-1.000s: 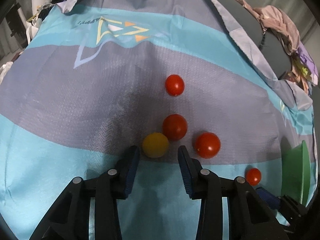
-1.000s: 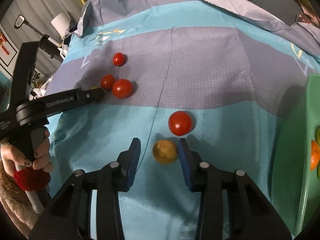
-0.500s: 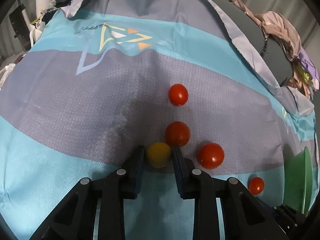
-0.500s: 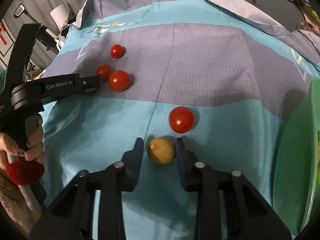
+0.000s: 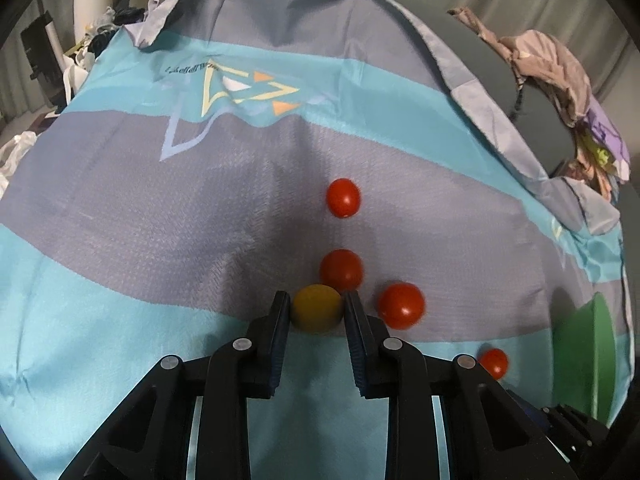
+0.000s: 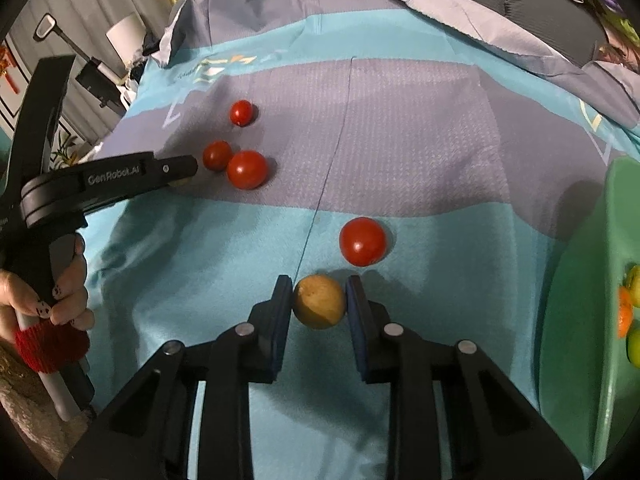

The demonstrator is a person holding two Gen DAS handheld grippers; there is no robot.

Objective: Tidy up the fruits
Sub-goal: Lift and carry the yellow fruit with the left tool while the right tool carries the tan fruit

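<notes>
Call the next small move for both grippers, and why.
Probably lift both straight up. The left gripper is shut on a yellow fruit that touches a red tomato, so a sideways drag could roll it. The right gripper is shut on a tan fruit, both still on the cloth. The green tray at the right looks like the destination.

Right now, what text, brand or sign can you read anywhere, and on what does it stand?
"GenRobot.AI": white lettering on the side of the left gripper, slightly blurred.
Small dark writing beside the triangle logo on the cloth: too blurred to read.
Nothing else legible.
</notes>
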